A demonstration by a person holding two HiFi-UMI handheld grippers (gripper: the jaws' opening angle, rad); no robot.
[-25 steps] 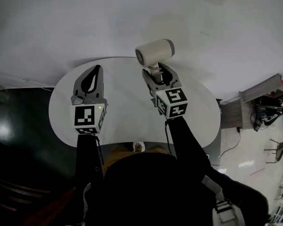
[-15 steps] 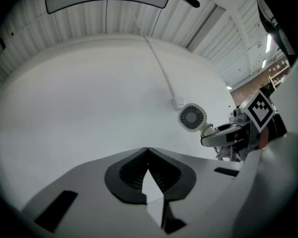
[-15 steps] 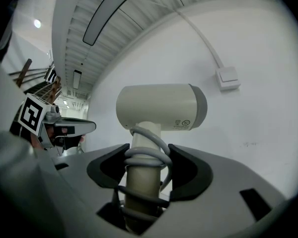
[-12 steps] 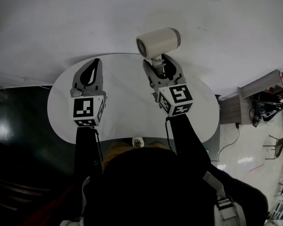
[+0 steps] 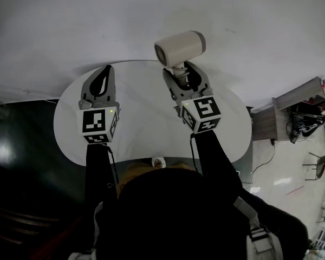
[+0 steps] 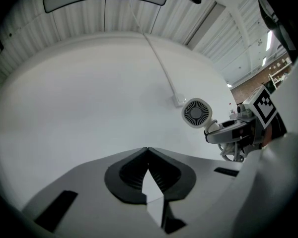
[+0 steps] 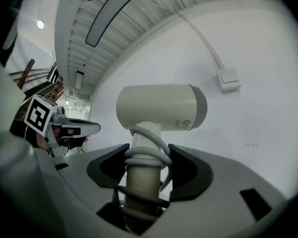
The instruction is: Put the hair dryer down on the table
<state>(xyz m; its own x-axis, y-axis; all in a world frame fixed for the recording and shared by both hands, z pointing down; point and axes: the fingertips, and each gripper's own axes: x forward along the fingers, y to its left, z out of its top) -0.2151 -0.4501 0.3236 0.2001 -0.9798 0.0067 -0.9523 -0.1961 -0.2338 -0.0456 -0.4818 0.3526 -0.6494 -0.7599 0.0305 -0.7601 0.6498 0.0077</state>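
- Looking down in the head view, the right gripper (image 5: 181, 83) is clamped on the handle of the hair dryer (image 5: 180, 46). The dryer is held in the air beyond the far rim of the round table (image 5: 141, 129) and touches nothing else. Its barrel lies crosswise, with the grilled end toward the person's left, and the handle runs back along the jaws. The left gripper (image 5: 106, 72) hovers over the table's left part, well apart from the dryer.
- In the left gripper view, the jaws are pressed together with nothing between them. The hair dryer's (image 6: 197, 112) round grille faces this camera, so the barrel's long axis points roughly this way.
- In the right gripper view, the pads press on either side of the handle (image 7: 141, 182), with the cord (image 7: 149, 155) coiled round it between them. The barrel sits level above the jaws.
- To set it down well, I judge the dryer should come over bare tabletop and be lowered and tipped until barrel and handle both lie on the surface. The jaws should part only then. The coiled cord could catch on a pad at release.
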